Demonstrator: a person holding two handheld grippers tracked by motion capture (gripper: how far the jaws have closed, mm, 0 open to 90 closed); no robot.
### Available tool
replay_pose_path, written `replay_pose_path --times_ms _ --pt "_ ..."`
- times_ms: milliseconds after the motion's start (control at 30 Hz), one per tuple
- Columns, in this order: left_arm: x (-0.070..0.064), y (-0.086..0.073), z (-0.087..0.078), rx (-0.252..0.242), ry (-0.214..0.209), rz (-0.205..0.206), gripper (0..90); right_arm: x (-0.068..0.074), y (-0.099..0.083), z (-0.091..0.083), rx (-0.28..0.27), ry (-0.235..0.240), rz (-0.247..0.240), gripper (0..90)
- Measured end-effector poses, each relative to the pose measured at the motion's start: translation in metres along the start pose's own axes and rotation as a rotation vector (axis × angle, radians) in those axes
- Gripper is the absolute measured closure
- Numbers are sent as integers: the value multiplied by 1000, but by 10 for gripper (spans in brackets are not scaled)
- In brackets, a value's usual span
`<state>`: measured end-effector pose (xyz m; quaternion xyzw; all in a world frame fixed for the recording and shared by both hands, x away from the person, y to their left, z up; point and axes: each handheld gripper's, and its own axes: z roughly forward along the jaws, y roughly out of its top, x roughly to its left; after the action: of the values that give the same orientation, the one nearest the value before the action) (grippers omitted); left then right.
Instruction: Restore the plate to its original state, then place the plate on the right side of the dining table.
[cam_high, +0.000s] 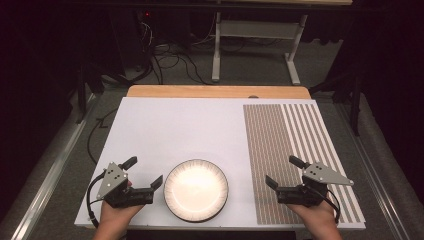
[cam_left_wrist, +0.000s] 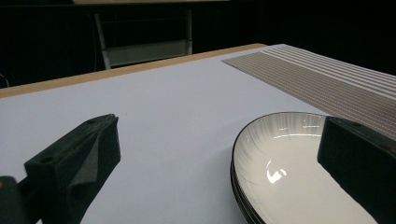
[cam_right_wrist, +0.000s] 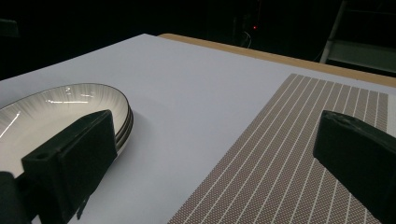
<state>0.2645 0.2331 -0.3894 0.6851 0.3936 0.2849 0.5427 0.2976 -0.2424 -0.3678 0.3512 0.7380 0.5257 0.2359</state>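
Both hand-held grippers, left (cam_high: 146, 172) and right (cam_high: 281, 171), I hold wide open, empty, flanking the stacked plates (cam_high: 196, 190) at the counter's (cam_high: 170, 125) near edge. Nothing is lifted yet; I judge the whole job remains.

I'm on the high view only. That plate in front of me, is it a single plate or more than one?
Observer: More than one. In the left gripper view the plates show several stacked rims at the edge.
Operator: Is the left gripper touching them?
Observer: I can't tell. The left gripper is open, with one jaw in front of the plates' bowl and the other out over the white table.
Operator: And the right one?
Observer: The right gripper is open too, with one jaw in front of the plates' near side and the other above the striped placemat.
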Motion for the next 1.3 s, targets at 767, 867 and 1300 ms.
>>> replay_pose_path --times_ms 767,867,1300 --pt "1 1 2 11 -19 -16 4 25 14 18 49 52 -75 655" --pt "1 1 2 6 -15 -18 4 29 16 22 53 64 -92 719" --pt "0 3 1 9 -24 1 4 51 25 57 166 178 -125 900"
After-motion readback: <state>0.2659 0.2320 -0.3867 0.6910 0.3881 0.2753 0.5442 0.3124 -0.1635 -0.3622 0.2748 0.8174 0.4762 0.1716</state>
